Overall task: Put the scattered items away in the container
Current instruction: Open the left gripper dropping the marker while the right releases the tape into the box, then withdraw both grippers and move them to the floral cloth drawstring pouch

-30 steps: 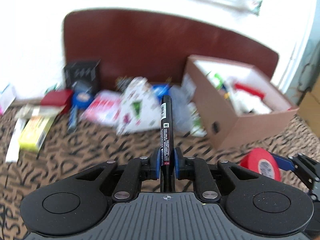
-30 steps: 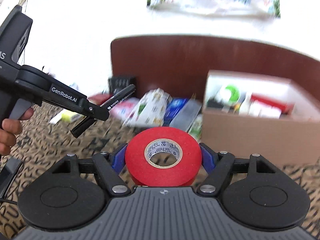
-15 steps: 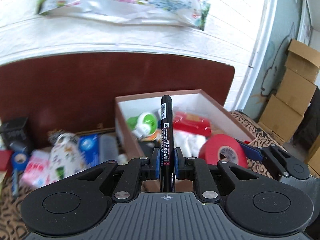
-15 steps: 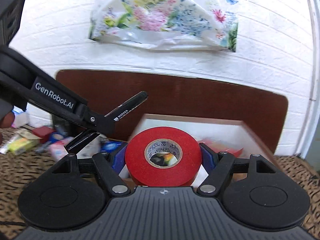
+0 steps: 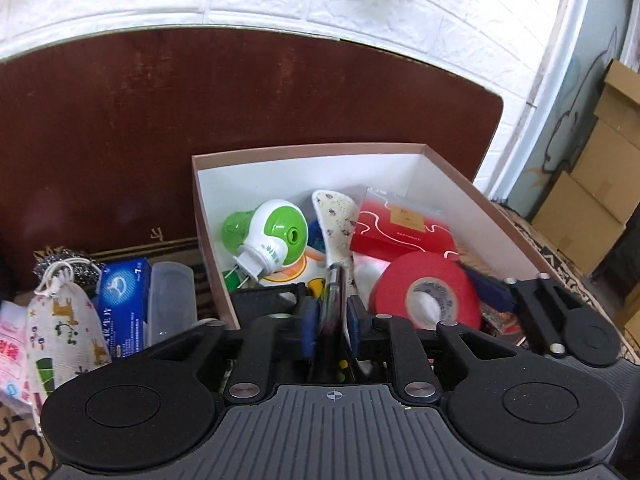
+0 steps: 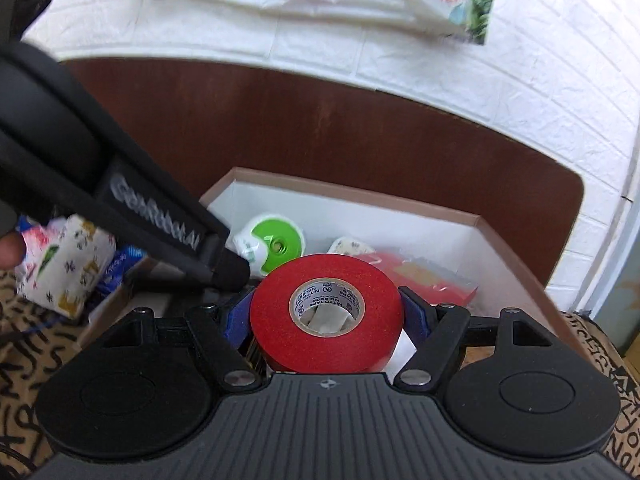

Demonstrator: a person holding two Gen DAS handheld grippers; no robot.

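Over the box [image 5: 448,168], the marker [image 5: 333,312] was seen only as a blur between the left gripper [image 5: 332,320]'s just-opened pads, contact unclear, while the red tape roll [image 6: 326,312] was clamped by the right gripper [image 6: 326,320].

We have two wrist fisheyes, each looking forward and down along its own fingers, close over the open box [image 5: 496,216]. It fills centre frame in both. Shared: box [image 6: 476,226] contents, brown headboard [image 5: 200,128] across the upper half, and red tape roll [image 6: 326,312].
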